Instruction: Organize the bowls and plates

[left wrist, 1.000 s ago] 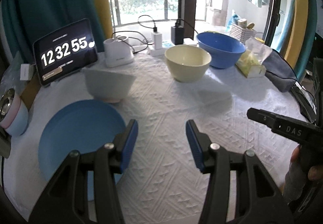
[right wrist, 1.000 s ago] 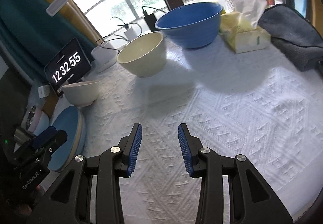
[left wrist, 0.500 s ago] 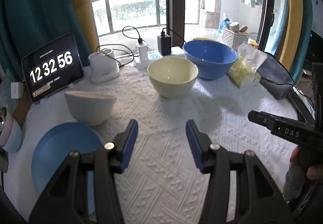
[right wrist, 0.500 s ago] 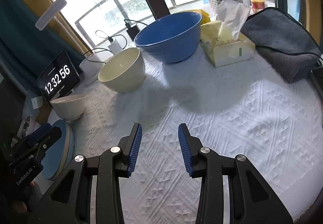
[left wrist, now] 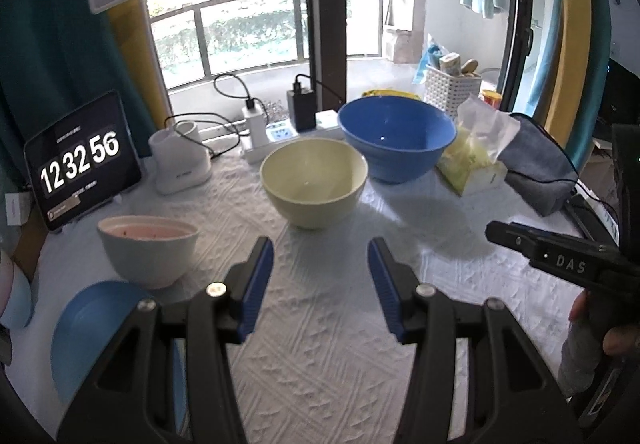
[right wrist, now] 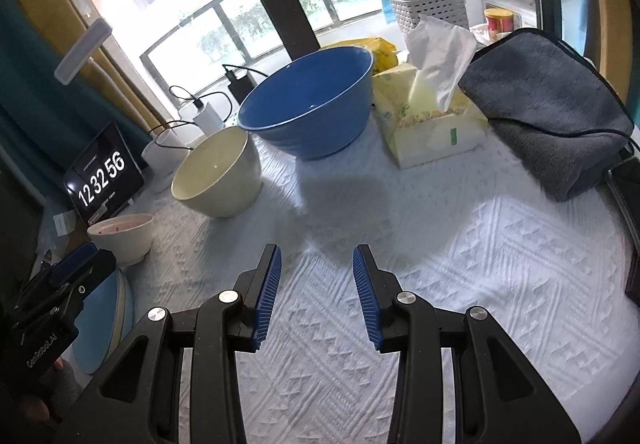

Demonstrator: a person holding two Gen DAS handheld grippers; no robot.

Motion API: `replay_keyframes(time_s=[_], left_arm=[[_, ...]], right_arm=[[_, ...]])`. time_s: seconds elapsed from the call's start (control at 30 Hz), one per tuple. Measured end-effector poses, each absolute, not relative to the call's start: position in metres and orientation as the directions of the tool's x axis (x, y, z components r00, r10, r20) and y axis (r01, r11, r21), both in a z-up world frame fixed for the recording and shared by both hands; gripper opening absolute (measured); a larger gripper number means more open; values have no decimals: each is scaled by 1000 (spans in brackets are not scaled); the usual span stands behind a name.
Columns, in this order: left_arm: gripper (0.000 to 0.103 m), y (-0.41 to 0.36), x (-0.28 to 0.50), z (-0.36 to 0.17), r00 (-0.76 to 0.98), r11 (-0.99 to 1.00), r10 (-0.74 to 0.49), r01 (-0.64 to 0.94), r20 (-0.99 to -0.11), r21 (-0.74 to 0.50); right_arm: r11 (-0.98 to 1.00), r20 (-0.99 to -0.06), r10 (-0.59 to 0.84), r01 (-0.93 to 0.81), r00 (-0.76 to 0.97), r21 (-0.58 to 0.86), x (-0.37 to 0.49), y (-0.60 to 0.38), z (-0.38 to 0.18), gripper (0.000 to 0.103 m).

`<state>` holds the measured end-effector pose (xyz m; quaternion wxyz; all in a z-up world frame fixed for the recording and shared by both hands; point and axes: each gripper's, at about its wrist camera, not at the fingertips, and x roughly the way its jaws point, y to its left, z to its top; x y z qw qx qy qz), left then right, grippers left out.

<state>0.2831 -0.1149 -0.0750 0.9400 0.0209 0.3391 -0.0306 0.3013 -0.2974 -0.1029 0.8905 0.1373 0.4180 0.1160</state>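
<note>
Straight ahead of the left gripper (left wrist: 320, 284), past its spread and empty jaws, sits the cream bowl (left wrist: 314, 182) toward the far edge of the table (left wrist: 320, 364), and that line-up looks like the key relation here. Just beyond it and to the right, the big blue bowl (left wrist: 396, 142) stands close beside it, the 2 not clearly touching. Off to the left and nearer is the small white bowl (left wrist: 148, 256), with the blue plate (left wrist: 96, 328) lying by the table's near-left edge, partly hidden behind the left gripper's body.

Over on the right side, the right gripper (right wrist: 316, 290) hovers above bare cloth, jaws parted, gripping nothing. From its view the cream bowl (right wrist: 218, 174) lies ahead and well to the left, the blue bowl (right wrist: 308, 104) ahead and slightly left.

My call: the left gripper is squarer to the cream bowl and needs only a forward reach onto its near rim. All 3 bowls stand upright and separate, so nesting has yet to begin.
</note>
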Motion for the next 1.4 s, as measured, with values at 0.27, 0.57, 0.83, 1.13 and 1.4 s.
replay_keyframes(time_s=[0.27,0.57,0.83,1.13,1.4], left_arm=[[51,-127,301,-74,771,997,-61,83,-633,5],[51,-139,324,-70,787,995,-94,101,-610,-23],[51,-152,351,-76,791,994,-105,102,-603,-40],[51,-151,377,-89,744,993,-115,85,-659,-77],[51,-143,387,-100,729,993,-112,66,-676,-93]], right_arm=[[939,-707,306,-80,638,334,317,-308,-99,39],[937,-685,301,-72,663,342,345,-311,-88,39],[925,-649,284,-23,706,379,380,-318,-87,47],[904,-667,291,31,686,426,420,-320,-100,50],[892,-689,285,78,667,445,447,-320,-115,50]])
